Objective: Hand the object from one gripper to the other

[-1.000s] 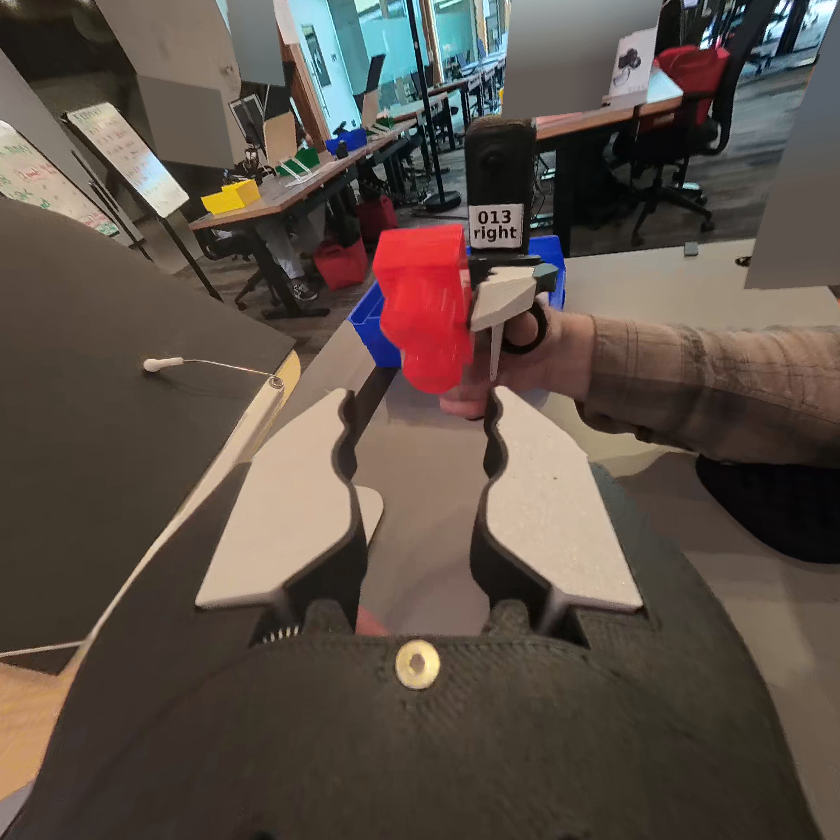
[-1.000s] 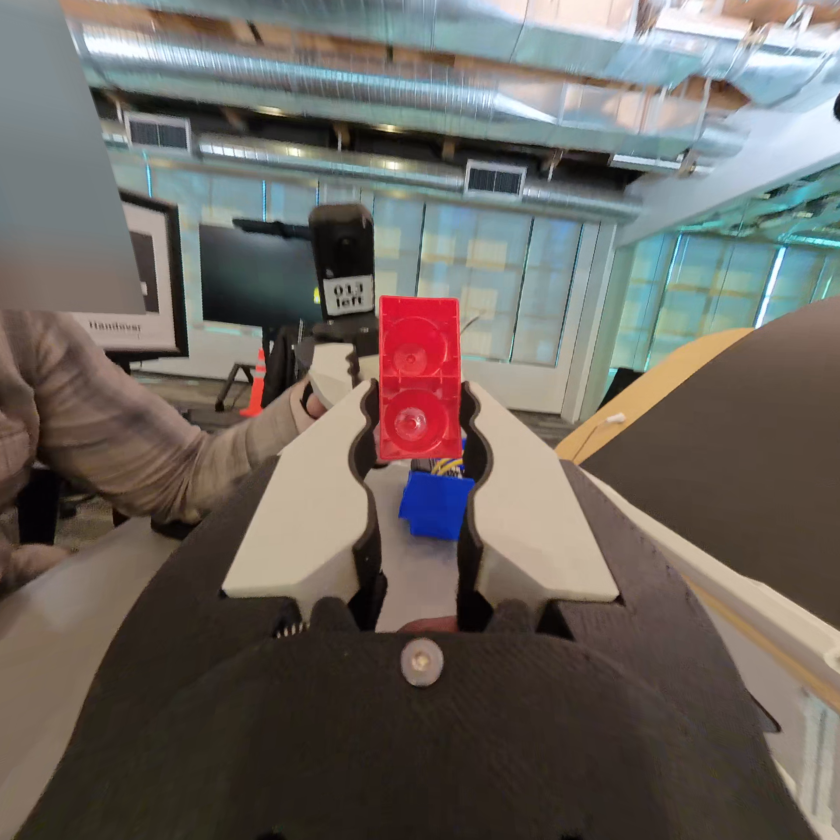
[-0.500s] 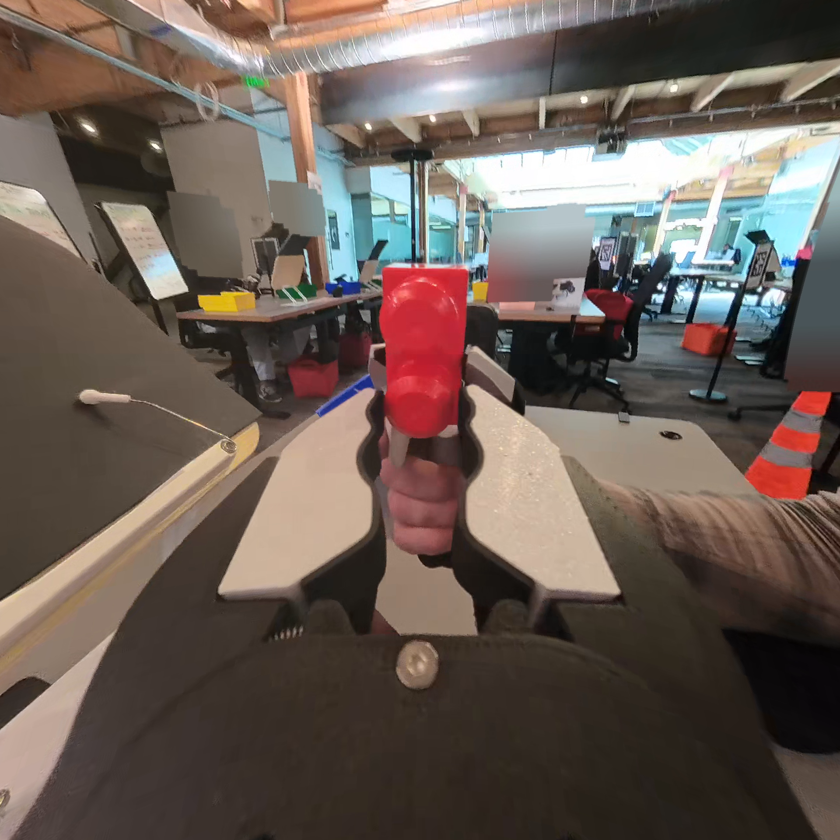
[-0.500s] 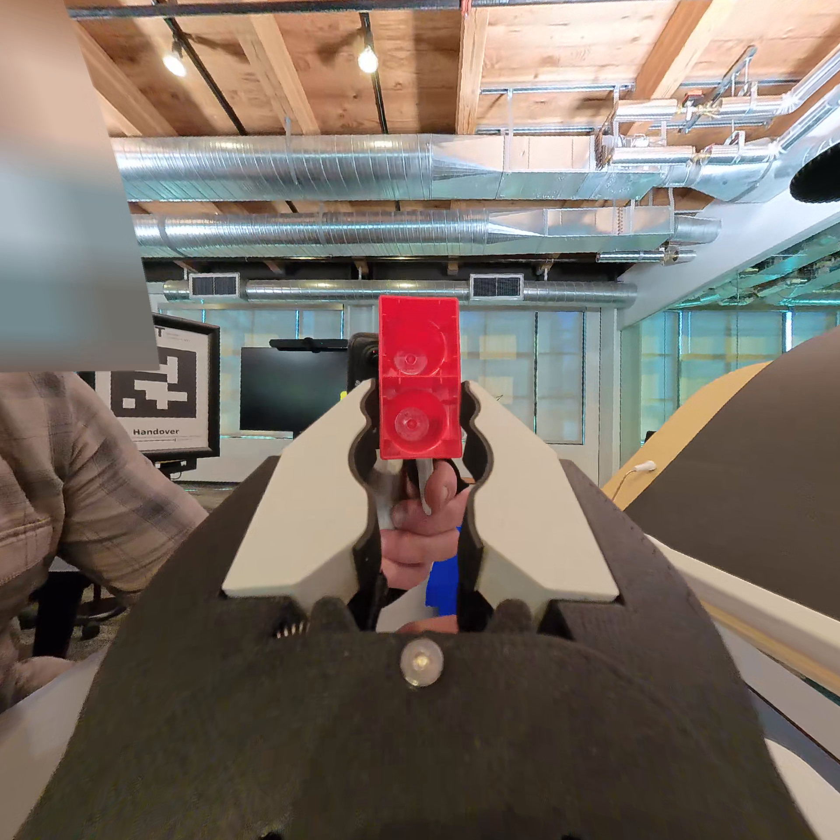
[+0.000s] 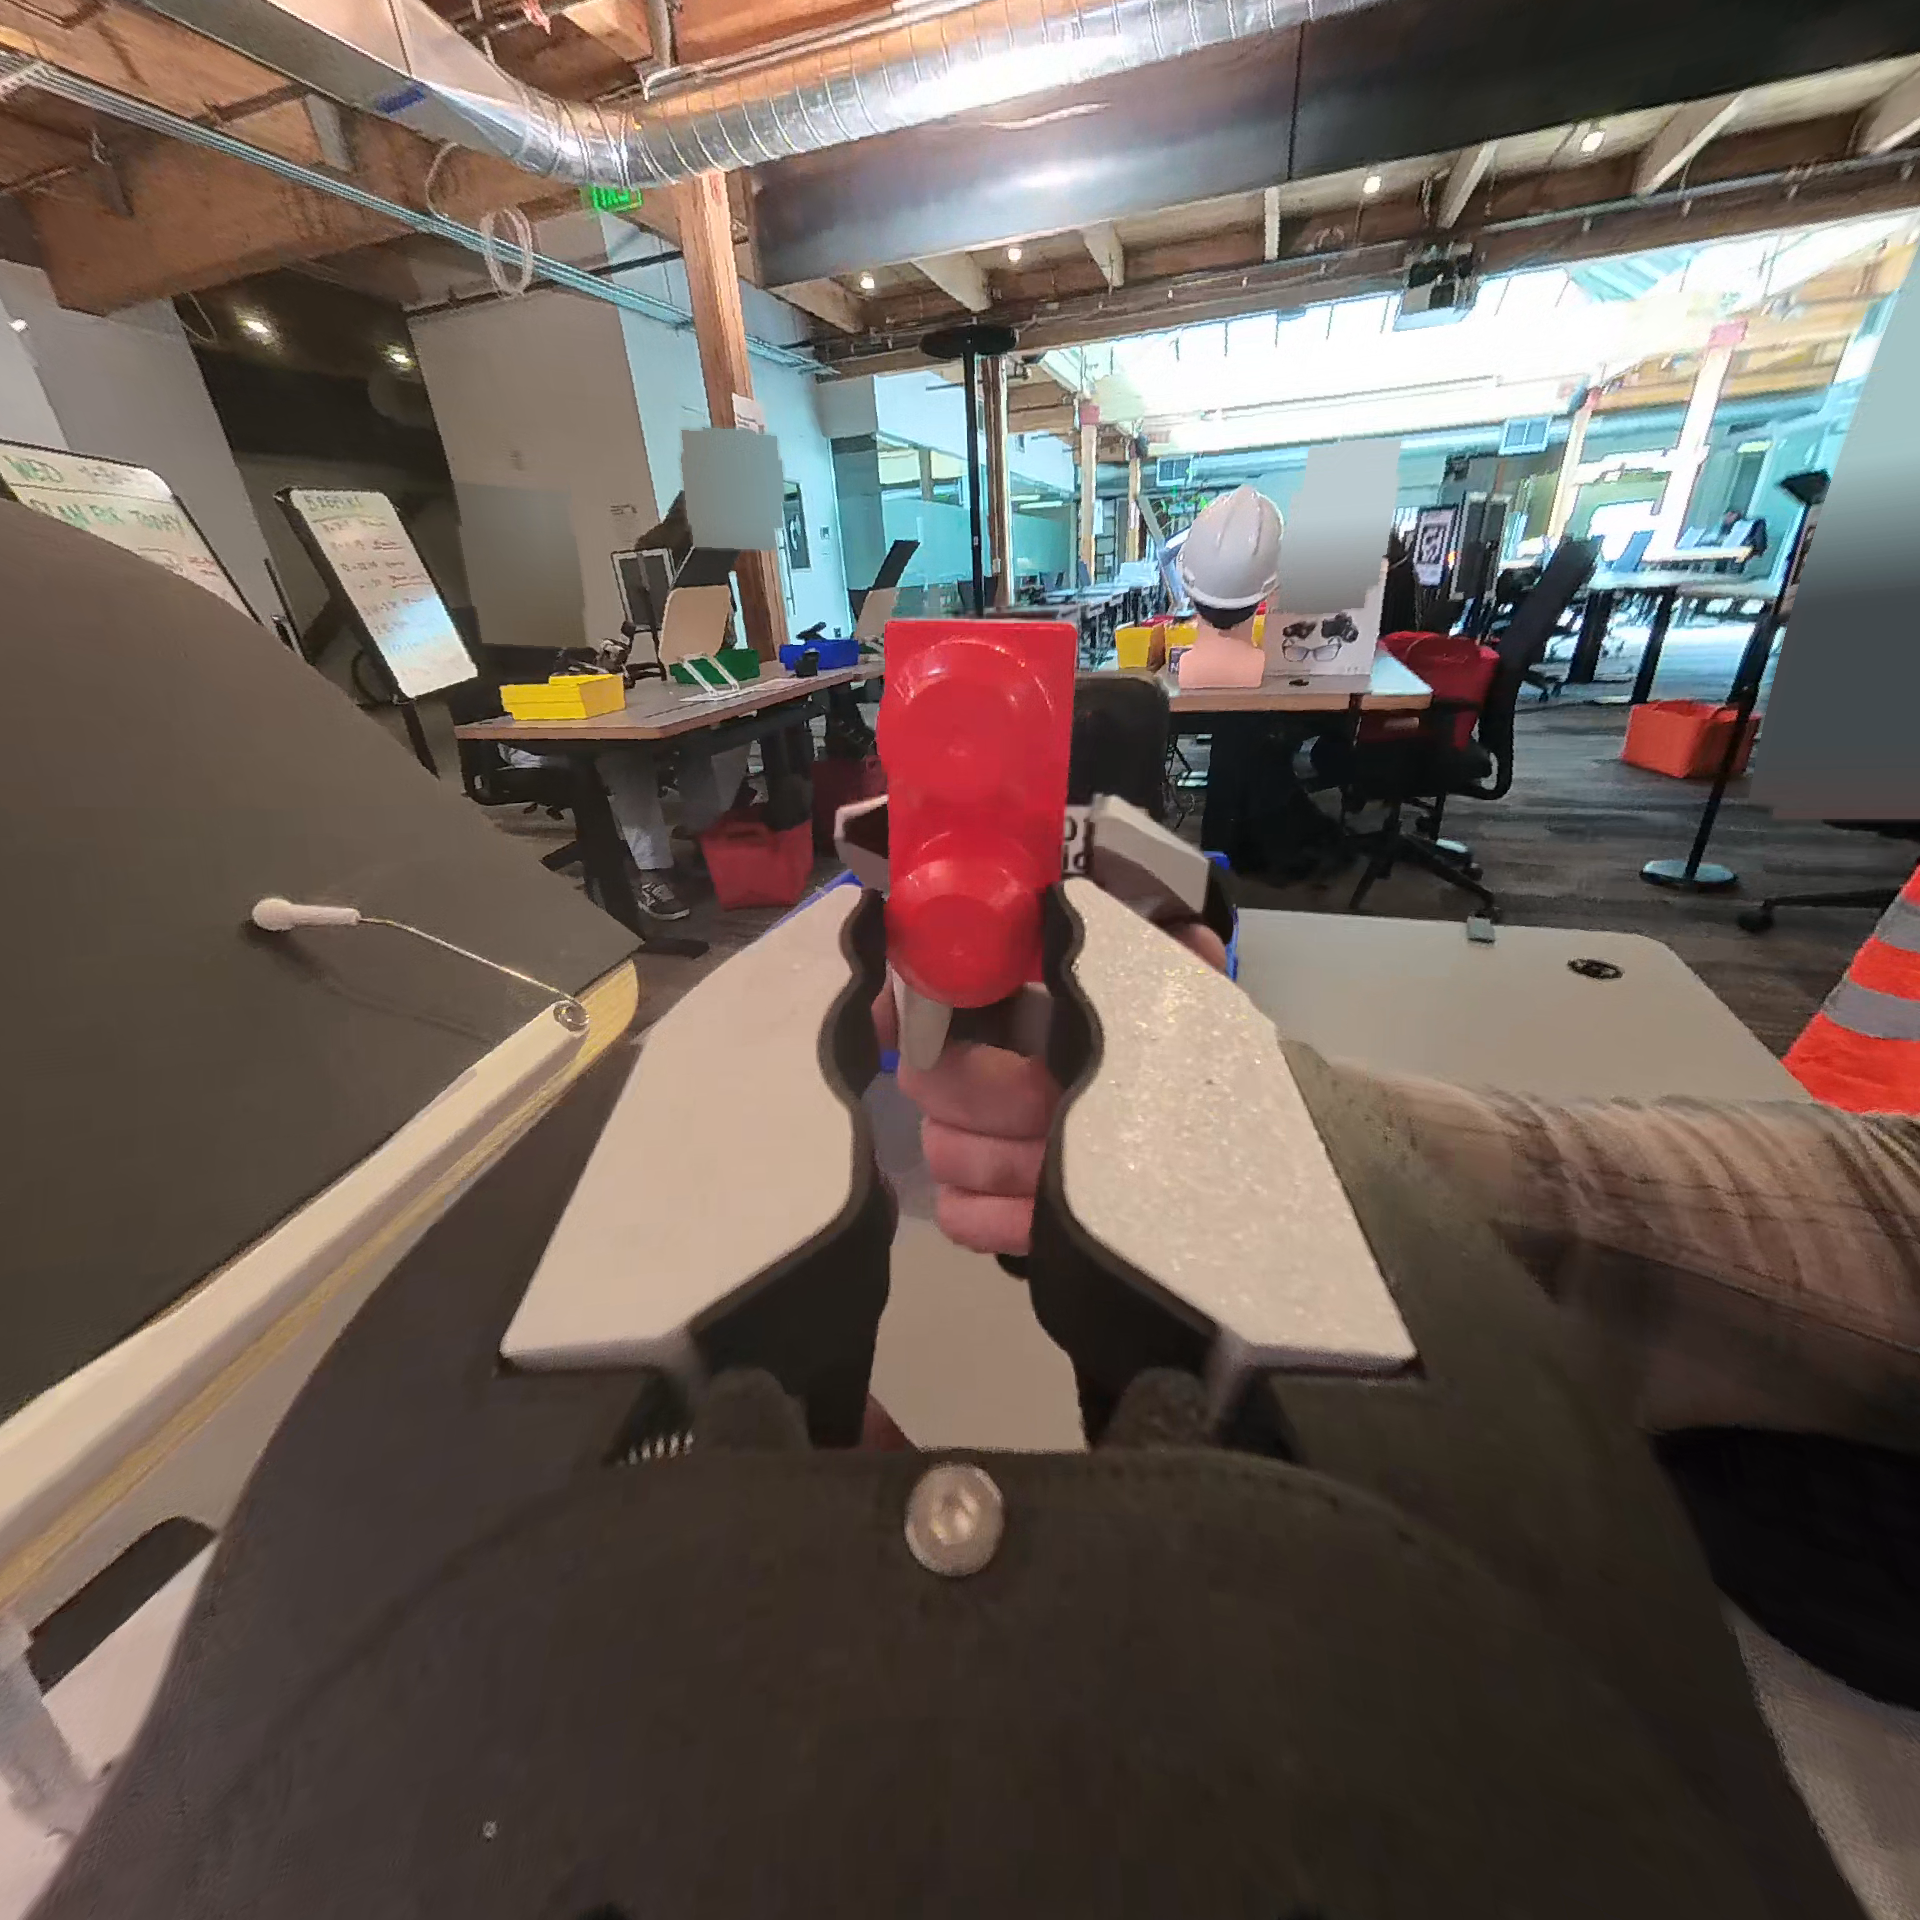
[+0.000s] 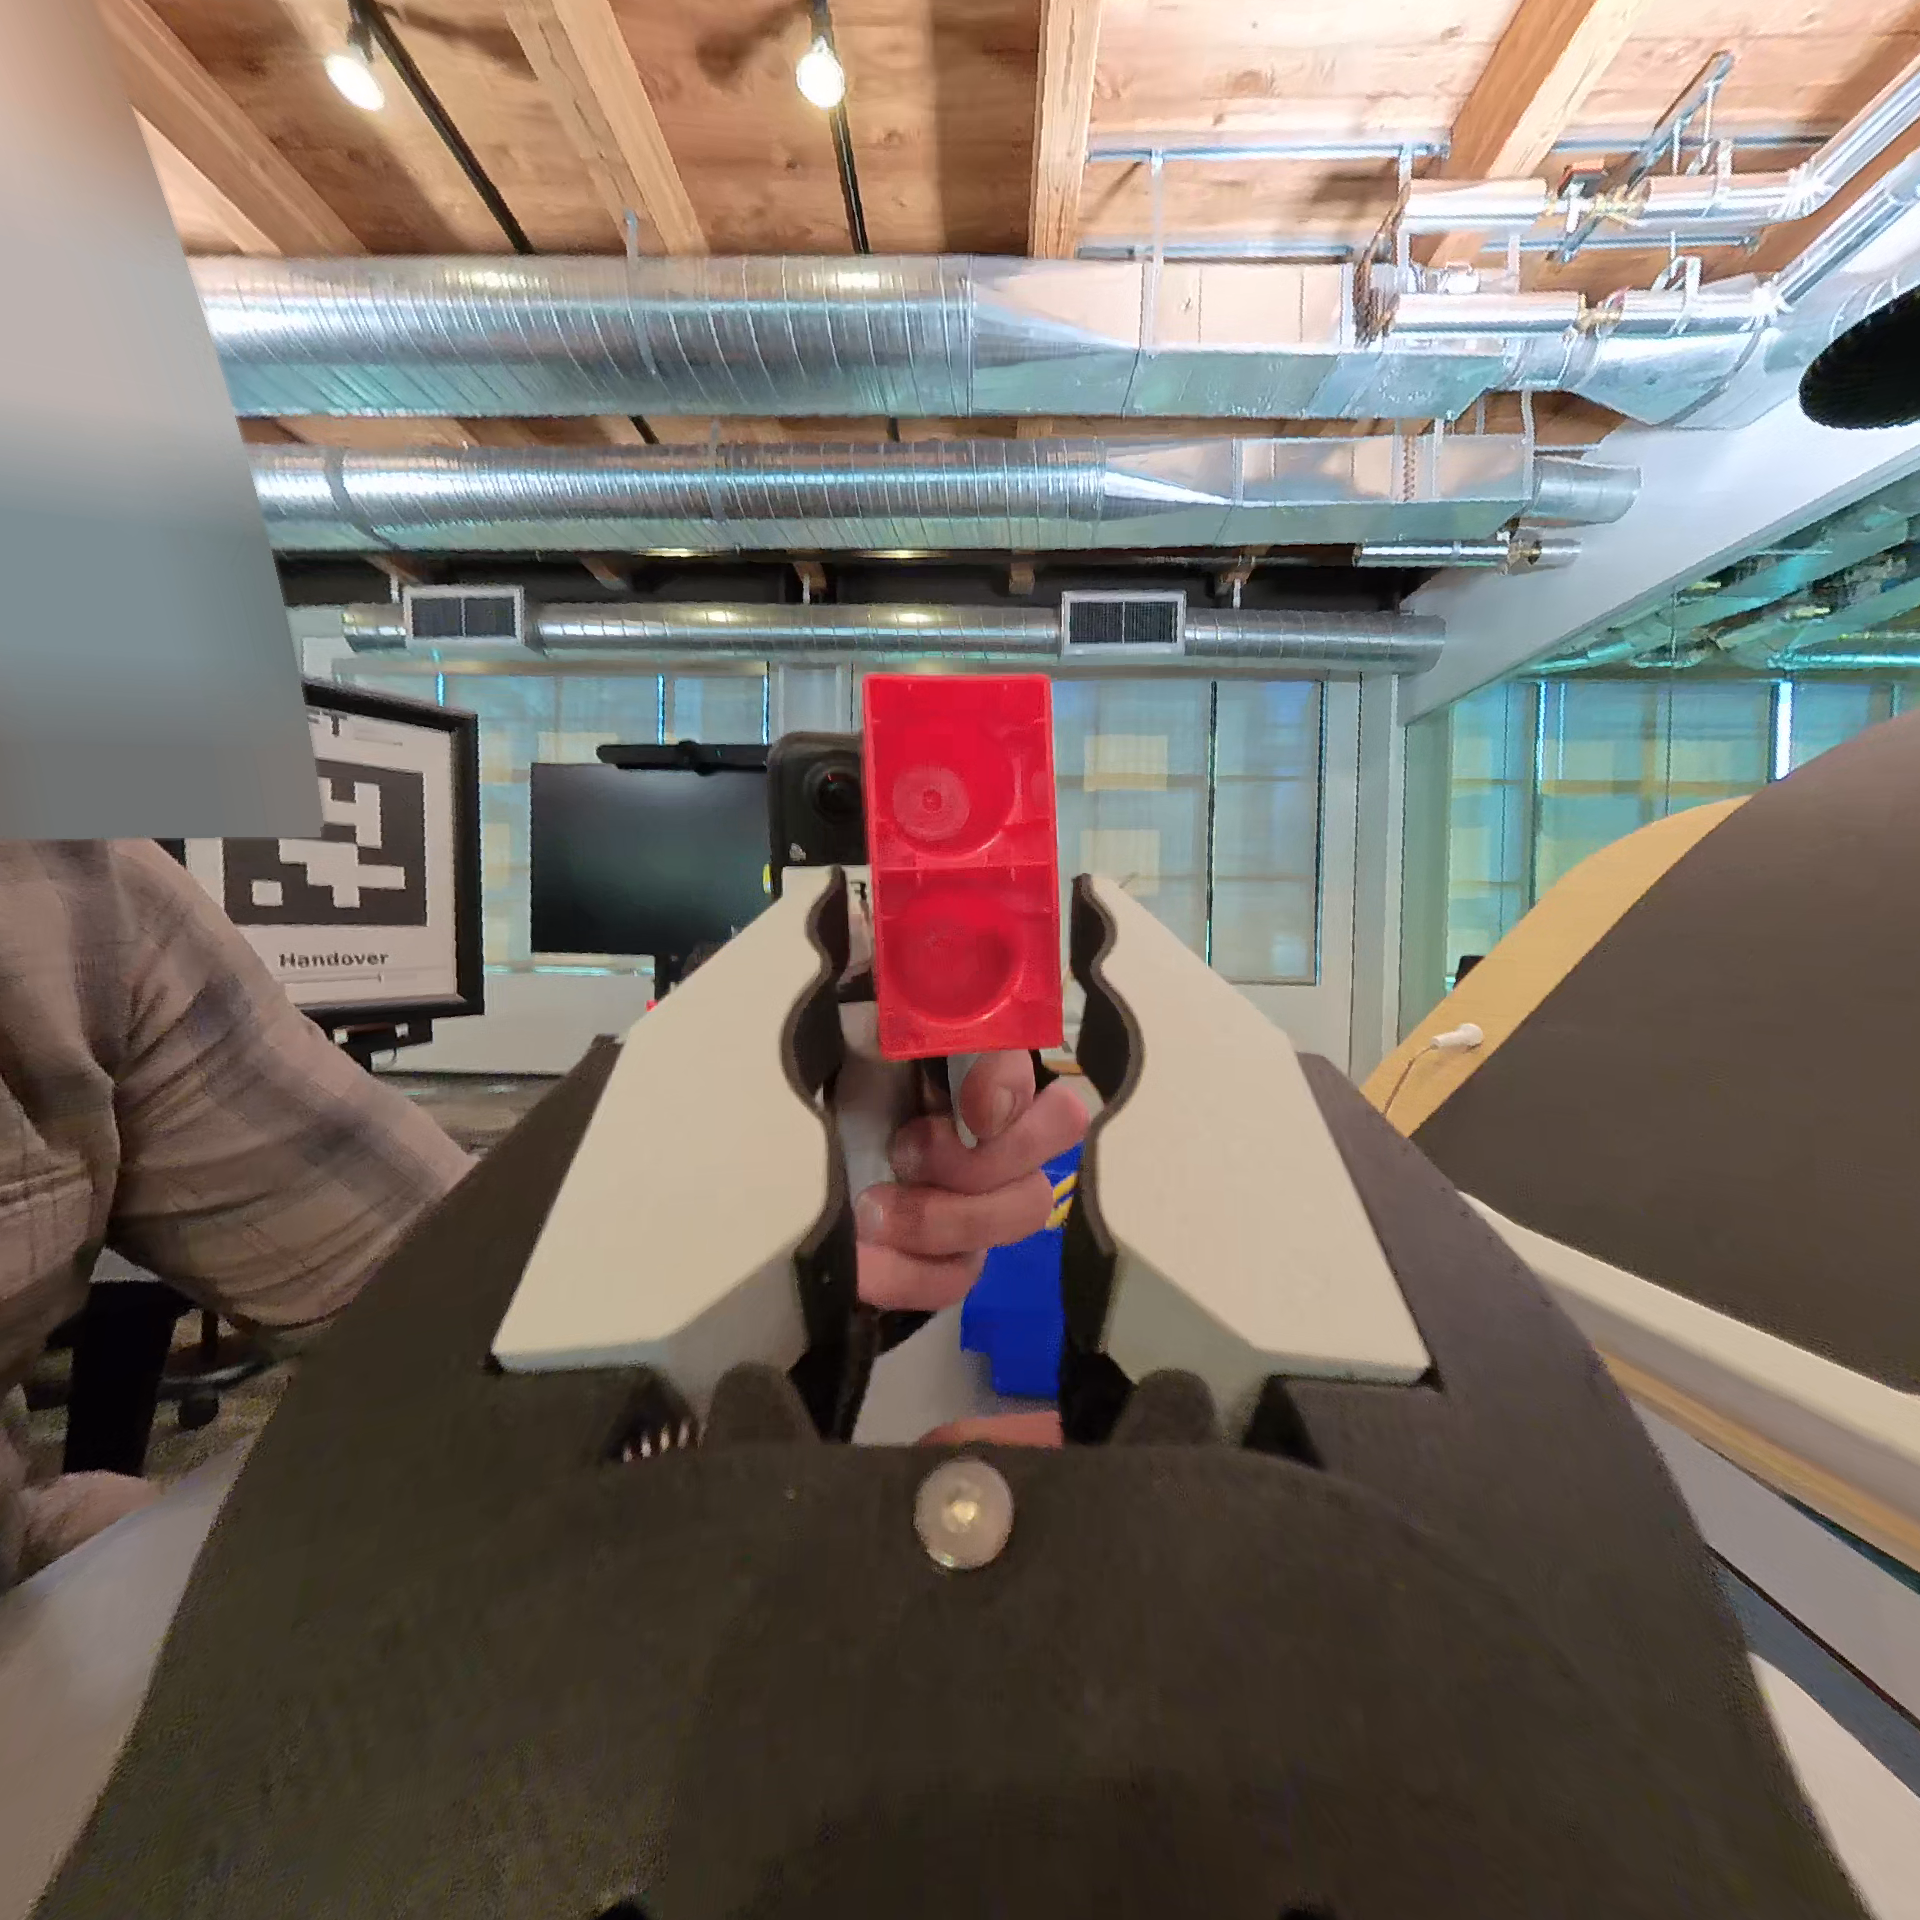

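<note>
**Red block held up between two facing grippers**

Office desks with yellow, green and blue bins fill the background of the left wrist view, under a wooden ceiling with silver ducting. Up front, the left gripper (image 5: 961,935) has its fingers closed against the sides of a red block (image 5: 975,821), pinching its lower stud; the block stands upright, studs toward the camera. Behind it a hand (image 5: 982,1143) in a plaid sleeve grips the handle of the other gripper, whose grey fingertips show on either side of the block (too hidden here to judge their contact). A white table (image 5: 1455,997) lies beyond.

Silver ducts and wooden beams cross the ceiling in the right wrist view, with a dark monitor (image 6: 644,862) and a framed marker board at left. The red block (image 6: 961,862) shows its hollow underside, upright between the fingertips of the right gripper (image 6: 954,935). Those fingers stand apart, with a visible gap on each side of the block. A hand (image 6: 956,1184) sits below it, and a blue bin (image 6: 1018,1309) lower still.
</note>
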The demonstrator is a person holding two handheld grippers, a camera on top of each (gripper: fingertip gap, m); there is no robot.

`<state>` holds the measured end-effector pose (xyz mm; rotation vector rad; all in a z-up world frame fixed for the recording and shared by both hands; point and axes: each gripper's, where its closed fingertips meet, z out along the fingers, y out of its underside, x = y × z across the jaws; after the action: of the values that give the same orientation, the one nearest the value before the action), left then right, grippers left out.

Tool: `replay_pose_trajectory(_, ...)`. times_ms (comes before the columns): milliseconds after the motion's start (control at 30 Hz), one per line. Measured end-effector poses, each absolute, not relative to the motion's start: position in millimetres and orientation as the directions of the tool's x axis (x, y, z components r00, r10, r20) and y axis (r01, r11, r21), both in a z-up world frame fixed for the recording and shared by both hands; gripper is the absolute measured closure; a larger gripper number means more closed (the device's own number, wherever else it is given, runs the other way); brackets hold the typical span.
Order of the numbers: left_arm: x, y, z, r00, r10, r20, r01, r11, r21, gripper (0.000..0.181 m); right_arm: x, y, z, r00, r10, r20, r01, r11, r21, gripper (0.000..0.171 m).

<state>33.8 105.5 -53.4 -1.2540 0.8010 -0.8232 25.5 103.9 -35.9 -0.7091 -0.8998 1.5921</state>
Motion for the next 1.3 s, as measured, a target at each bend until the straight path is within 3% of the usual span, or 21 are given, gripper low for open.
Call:
replay_pose_trajectory(233,7.9,124.4,-53.3,0.637,-0.718,-0.279,-0.176,0.216,-0.96,0.152,44.1,119.7,-31.3,0.012,0.992,0.125,-0.357,0.121,-0.926,0.119)
replay_pose_trajectory(400,-25.8,148.3,-45.6,0.779,-0.344,-0.524,-0.455,0.265,-0.85,0.153,46.4,135.5,-14.7,0.228,0.962,0.149,-0.172,0.19,-0.967,0.112)
replay_pose_trajectory(567,-33.4,150.9,-40.3,0.691,-0.017,-0.723,-0.688,0.292,-0.664,0.152,9.0,129.9,-14.3,0.284,0.952,0.115,-0.091,0.146,-0.985,0.106)
replay_pose_trajectory(700,-22.5,148.0,-44.5,0.63,0.022,-0.776,-0.741,0.316,-0.593,0.153,-6.7,136.4,-21.3,0.359,0.924,0.132,-0.062,0.165,-0.984,0.109)
replay_pose_trajectory(800,-21.3,146.8,-43.2,0.638,0.025,-0.77,-0.733,0.328,-0.596,0.153,-2.9,141.5,-21.8,0.377,0.918,0.121,-0.073,0.16,-0.984,0.121)
replay_pose_trajectory(1300,-11.7,139.8,-40.5,0.633,0.013,-0.774,-0.721,0.376,-0.583,0.153,2.1,140.1,-22.5,0.297,0.954,0.052,-0.171,0.106,-0.979,0.128)
